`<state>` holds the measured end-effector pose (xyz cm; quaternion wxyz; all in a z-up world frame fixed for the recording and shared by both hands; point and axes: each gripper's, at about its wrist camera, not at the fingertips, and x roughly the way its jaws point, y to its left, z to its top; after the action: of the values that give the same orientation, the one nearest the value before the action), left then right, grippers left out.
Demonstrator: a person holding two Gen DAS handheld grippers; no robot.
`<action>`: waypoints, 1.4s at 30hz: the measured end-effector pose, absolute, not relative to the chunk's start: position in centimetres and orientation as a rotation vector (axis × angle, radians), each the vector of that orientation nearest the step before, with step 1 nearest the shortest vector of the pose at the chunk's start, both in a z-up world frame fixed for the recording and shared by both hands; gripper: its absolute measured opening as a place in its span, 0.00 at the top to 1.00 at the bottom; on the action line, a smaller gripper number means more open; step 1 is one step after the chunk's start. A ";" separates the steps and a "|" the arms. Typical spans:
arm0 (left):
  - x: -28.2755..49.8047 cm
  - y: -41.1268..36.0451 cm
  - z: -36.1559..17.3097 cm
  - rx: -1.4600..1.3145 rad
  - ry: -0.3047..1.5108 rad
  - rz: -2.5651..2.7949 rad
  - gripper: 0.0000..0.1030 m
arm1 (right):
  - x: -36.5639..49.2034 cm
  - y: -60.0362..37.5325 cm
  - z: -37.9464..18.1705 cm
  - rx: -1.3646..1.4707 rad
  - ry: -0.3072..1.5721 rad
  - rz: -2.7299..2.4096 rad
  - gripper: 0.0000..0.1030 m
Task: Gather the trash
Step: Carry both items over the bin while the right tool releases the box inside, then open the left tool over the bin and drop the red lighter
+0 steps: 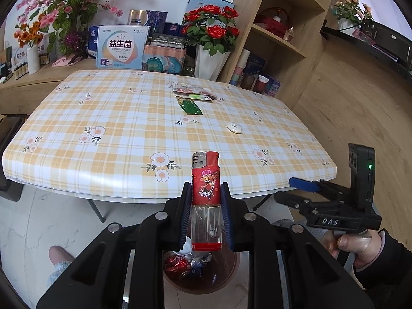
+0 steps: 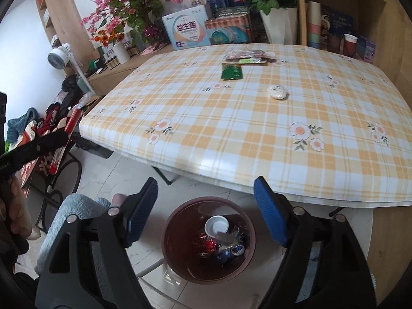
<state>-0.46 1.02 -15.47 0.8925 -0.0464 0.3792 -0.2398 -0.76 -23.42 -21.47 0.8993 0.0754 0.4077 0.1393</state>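
lighter (image 1: 206, 200): red cap and printed red sleeve over a clear lower body with a red base, upright, clamped between the blue pads of the left gripper (image 1: 206, 206) directly above the round brown trash bin (image 2: 170, 252) on the pale floor, just off the near edge of the checked table (image 1: 116, 118). bin already holds a crushed red can (image 2: 206, 243) and a white cup (image 2: 216, 225); green packet (image 2: 232, 71), white round piece (image 2: 277, 92) and a wrapper pile (image 2: 248, 57) lie well apart on the far tabletop. right gripper (image 2: 206, 216) hangs over the bin, jaws spread wide and empty, tilted downward, fingers pointing toward the table edge.
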 end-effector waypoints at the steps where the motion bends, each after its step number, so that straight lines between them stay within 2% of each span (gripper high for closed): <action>1: -0.4 0.9 -15.6 -0.093 0.790 -0.498 0.78 | -0.7 -23.8 -21.3 0.164 0.832 0.273 0.16; 2: -0.4 0.8 -15.7 -0.090 0.794 -0.500 0.78 | -0.7 -24.2 -21.1 0.173 0.821 0.258 0.12; 8: -0.2 -0.2 -16.7 -0.067 0.828 -0.511 0.78 | -0.6 -26.7 -19.3 0.190 0.751 0.160 0.06; 23: -0.3 -4.3 -18.2 -0.001 0.882 -0.639 0.78 | -0.8 -30.1 -18.7 0.224 0.699 0.079 0.06; 24: -0.3 -4.6 -18.1 -0.001 0.878 -0.645 0.67 | -0.8 -30.2 -18.7 0.231 0.698 0.080 0.06; 25: -0.3 -4.7 -18.0 -0.001 0.869 -0.645 0.51 | -0.9 -30.2 -18.6 0.233 0.696 0.081 0.06; 26: -0.3 -4.7 -17.9 -0.008 0.855 -0.647 0.46 | -1.0 -30.3 -18.6 0.233 0.693 0.081 0.06; 32: 0.4 -3.7 -17.3 -0.037 0.818 -0.587 0.30 | -1.0 -30.3 -18.8 0.238 0.700 0.079 0.06; 34: 0.8 -2.9 -17.2 -0.055 0.810 -0.550 0.22 | -0.9 -30.2 -18.9 0.235 0.705 0.079 0.06; 39: 1.5 -1.0 -16.7 -0.055 0.778 -0.456 0.13 | -0.8 -30.1 -19.0 0.226 0.713 0.076 0.06; 42: 2.0 0.1 -16.6 -0.059 0.767 -0.422 0.11 | -0.6 -30.2 -19.2 0.224 0.719 0.066 0.06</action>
<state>1.97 0.07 -16.57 0.9054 -0.0287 0.3711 -0.2042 -0.59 -30.17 -19.19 0.9294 0.1094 0.3511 0.0321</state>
